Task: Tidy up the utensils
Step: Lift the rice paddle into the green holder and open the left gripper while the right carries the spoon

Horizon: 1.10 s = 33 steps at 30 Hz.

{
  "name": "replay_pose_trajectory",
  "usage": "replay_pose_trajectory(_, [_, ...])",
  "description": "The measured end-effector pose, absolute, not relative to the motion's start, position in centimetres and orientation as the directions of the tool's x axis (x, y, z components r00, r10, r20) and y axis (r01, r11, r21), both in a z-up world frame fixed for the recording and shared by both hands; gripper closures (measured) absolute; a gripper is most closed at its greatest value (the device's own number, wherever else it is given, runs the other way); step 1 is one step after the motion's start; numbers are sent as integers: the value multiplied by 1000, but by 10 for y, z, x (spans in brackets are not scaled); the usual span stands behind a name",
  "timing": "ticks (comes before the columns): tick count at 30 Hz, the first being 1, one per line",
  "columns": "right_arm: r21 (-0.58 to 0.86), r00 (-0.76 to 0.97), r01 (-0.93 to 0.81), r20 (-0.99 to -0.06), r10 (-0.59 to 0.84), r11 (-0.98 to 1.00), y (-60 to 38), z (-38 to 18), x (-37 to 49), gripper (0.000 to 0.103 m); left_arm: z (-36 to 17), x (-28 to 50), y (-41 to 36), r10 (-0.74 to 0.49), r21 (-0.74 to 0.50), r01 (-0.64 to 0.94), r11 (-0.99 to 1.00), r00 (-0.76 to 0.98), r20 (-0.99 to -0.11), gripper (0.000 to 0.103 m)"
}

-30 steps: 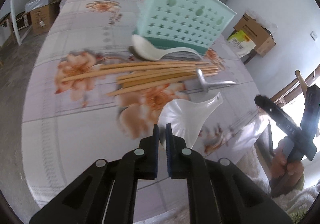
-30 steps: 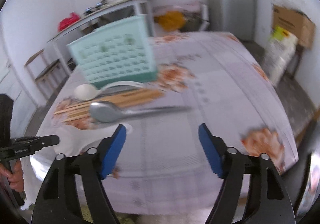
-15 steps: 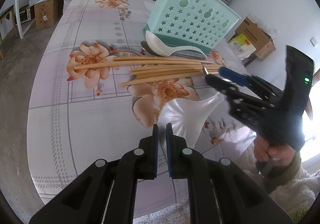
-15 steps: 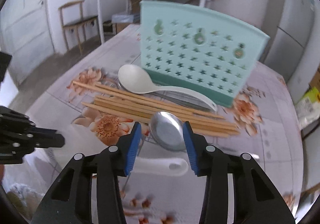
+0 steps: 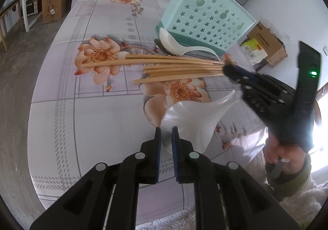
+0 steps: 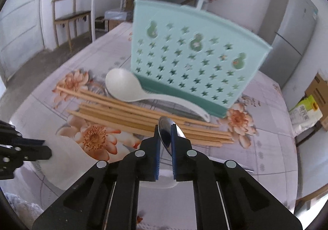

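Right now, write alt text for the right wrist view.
The right hand-held gripper pinches a metal spoon over a flowered tablecloth. Behind lie wooden chopsticks, a white spoon and an upright mint utensil holder.

The holder (image 6: 190, 65) is mint green with star cut-outs and a darker teal base. Tan chopsticks (image 6: 131, 115) lie at its 7 o'clock on a pale grey-checked tablecloth (image 5: 86, 119) with peach flowers.
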State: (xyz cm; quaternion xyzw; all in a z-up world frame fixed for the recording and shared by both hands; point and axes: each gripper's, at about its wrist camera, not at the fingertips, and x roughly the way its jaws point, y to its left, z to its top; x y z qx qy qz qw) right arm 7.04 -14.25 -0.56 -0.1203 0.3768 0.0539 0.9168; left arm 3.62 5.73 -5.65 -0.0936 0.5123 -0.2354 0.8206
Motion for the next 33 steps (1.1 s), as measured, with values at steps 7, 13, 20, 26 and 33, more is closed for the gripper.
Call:
replay_pose_trajectory(7, [43,761,-118,-637,118,992,-191,37,57,98,-41,32,54,-460,-358,295,886,459,-760,97])
replay_pose_trajectory(13, [357,805,-68,-533,263,932,-267,71,45,100,-6,22,50,-507,-344,376,861,568,-648,102])
replay_pose_trajectory(20, [462,832,-37,-477,284,886,-300,83,36,101,35,15,50,-562,-366,426,827,643,-521,102])
replay_pose_trajectory(26, [450,830,-34,-485,276,892,-301,82,37,101,100,18,62,-559,-322,462,827,739,-376,102])
replay_pose_trajectory(33, [438,824,-50,-490,285,898,-299,80,38,101,151,46,51,-383,0,410,912,851,-359,102])
